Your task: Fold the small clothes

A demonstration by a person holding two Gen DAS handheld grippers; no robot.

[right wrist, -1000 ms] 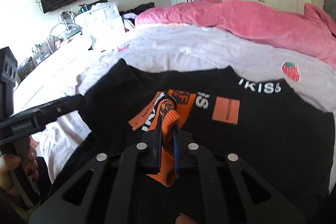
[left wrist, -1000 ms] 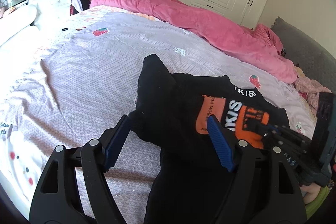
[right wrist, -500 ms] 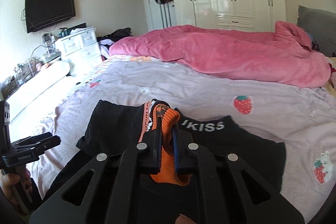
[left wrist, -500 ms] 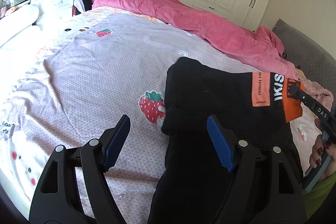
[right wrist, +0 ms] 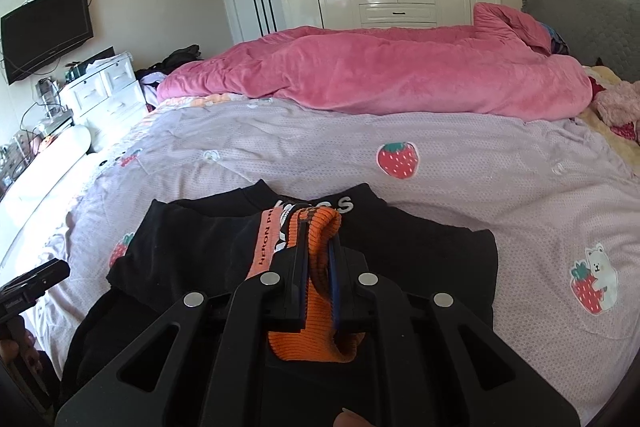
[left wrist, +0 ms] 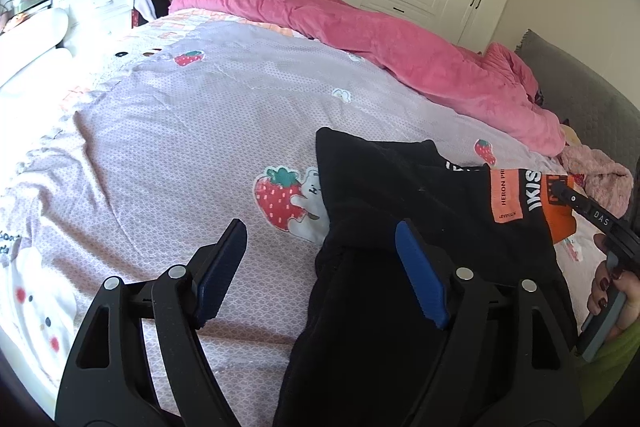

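Two hand-held grippers | right (right wrist: 318, 247) clamps black garment's (right wrist: 208, 247) orange cuff (right wrist: 320, 227) | left (left wrist: 320, 267) wide | pink duvet (left wrist: 400, 39) behind

On the black garment (left wrist: 420, 195), right of centre in the left wrist view, an orange label (left wrist: 505, 197) reads "HERON PR…", running sideways; white letters "IKIS" stand beside it. The right gripper (left wrist: 560, 189) at the right edge bears "DAS". In the right wrist view the same label (right wrist: 267, 242) reads "HERON PR"; smaller print is illegible.
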